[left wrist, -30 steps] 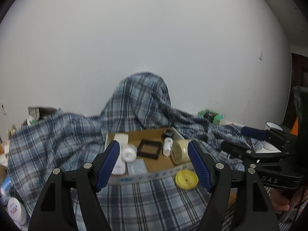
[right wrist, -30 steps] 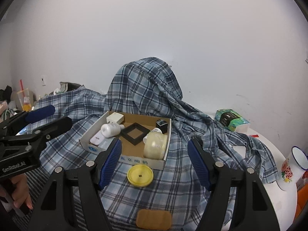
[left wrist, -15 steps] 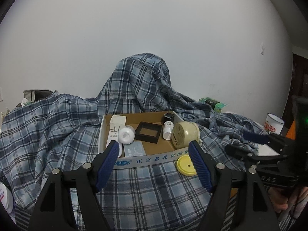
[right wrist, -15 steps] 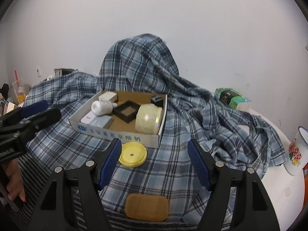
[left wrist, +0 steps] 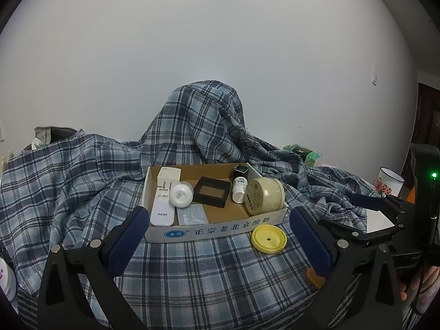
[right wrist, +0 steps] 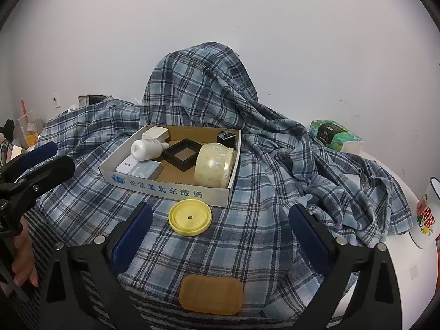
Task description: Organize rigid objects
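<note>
plaid blue cloth covers the whole work area and rises to a peak against the white wall. on it i see a shallow cardboard box with printed characters on its front wall. inside the box: a cream round tub on its side at the right end, a black square frame in the middle, a white remote at the left, a white bottle lying across it, a white plug adapter at the back left corner, and a small black cube at the back right. a yellow lid lies flat on the cloth, just in front of the box. an amber soap-shaped bar sits nearer the right camera.

left fingers have just been opening and stand wide apart, holding nothing. right fingers have likewise just been opening and stand wide, nothing gripped, with the lid ahead of them. a floral mug stands on bare tabletop at far right.
</note>
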The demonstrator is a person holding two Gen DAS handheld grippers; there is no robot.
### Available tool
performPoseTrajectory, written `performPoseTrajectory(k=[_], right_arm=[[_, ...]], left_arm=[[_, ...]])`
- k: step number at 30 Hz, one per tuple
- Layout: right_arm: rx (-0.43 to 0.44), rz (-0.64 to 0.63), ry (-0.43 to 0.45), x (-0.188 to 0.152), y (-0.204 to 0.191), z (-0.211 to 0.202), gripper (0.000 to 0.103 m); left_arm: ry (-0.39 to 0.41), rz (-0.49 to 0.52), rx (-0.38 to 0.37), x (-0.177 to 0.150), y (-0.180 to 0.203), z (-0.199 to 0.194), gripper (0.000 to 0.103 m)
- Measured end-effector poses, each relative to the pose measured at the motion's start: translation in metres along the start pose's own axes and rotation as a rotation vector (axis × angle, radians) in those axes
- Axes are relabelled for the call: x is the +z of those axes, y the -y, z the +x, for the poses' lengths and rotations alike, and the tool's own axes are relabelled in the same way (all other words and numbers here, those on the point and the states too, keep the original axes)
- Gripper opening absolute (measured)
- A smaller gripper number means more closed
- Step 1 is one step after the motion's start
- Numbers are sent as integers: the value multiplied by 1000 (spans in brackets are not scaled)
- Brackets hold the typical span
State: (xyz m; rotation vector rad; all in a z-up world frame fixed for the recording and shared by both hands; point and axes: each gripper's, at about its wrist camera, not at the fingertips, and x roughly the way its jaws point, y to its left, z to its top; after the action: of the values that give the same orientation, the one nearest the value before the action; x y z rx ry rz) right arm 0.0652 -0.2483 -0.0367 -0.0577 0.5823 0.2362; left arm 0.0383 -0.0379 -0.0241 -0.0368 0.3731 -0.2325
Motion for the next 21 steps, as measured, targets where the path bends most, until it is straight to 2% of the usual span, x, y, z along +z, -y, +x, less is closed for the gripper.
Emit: performPoseTrajectory(k=[10, 15, 21], right_arm=[[-29, -10, -61, -1, 5, 0, 99], [-27, 11, -208, -13, 5, 12, 99], [-46, -20, -302, -25, 0, 23, 99]], left_arm=[[-7, -36, -3, -1, -6, 1, 103], [-15, -57, -3, -1, -9, 3, 103], [0, -32, 2, -2, -4, 1, 103]])
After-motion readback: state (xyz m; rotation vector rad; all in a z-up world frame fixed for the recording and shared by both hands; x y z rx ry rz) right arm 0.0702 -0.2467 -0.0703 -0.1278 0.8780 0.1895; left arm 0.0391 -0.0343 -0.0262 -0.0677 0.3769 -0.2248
